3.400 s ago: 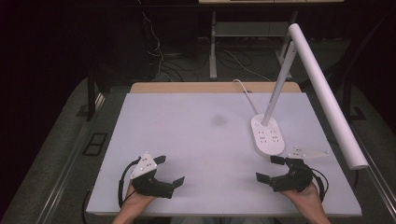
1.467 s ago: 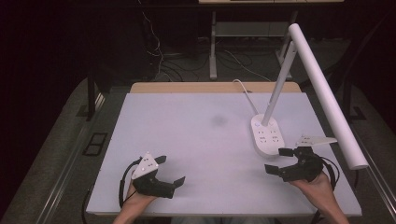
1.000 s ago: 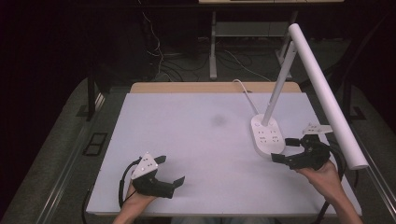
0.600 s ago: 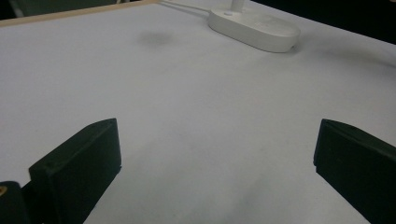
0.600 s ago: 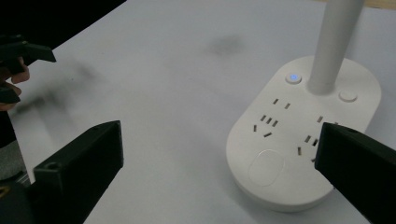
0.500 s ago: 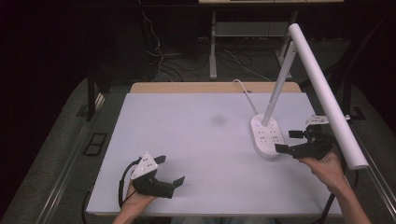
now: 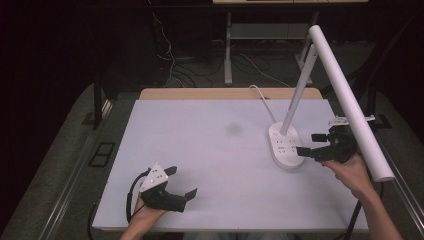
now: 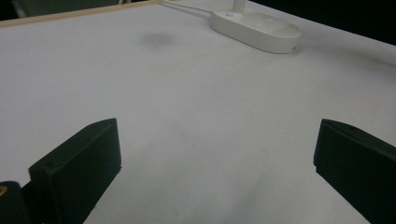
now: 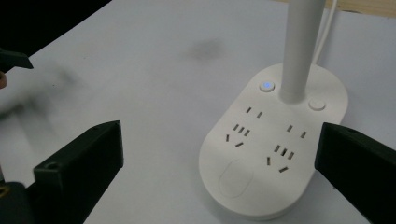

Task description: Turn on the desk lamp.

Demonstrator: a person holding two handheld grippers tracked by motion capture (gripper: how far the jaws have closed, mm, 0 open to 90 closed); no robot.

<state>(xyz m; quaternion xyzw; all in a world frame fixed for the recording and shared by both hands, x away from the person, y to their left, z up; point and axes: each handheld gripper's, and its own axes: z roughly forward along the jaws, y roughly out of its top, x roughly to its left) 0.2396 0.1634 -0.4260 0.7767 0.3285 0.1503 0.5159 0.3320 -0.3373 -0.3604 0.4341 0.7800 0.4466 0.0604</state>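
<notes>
In the high view the left gripper [image 7: 181, 182] rests low at the table's [image 7: 210, 150] near left, its jaws spread and nothing between them; its cable loops back beside the hand [image 7: 145, 216]; it lies well apart from the lamp [image 7: 286, 146]. The left gripper view looks along those two parted jaws over bare white table, with a faint dark smudge [image 8: 156, 39] far ahead and the lamp base [image 8: 256, 29] at the top edge, low and seen side-on (its sockets cannot be made out from here).

Further right in the high view, the smudge [image 7: 233, 128] sits near the table's middle; the lamp stands at the right, its oval base flat on the table, its stem [image 7: 298, 91] leaning up to a long white head [image 7: 350, 105] that reaches out over the right edge; a white cord [image 7: 261, 93] runs from the base to the far edge.

The right gripper [image 7: 306, 143] hovers just beside the base's right side, jaws apart, gripping nothing, its tips pointing at the base. The right gripper view gives what the high view blurs: the base [image 9: 275, 154] between the wide-set jaws, rows of socket slots, a lit blue button [image 9: 266, 86] left of the stem, a plain round button [image 9: 316, 104] to its right, and an oval pad [image 9: 236, 178] at the near end.
</notes>
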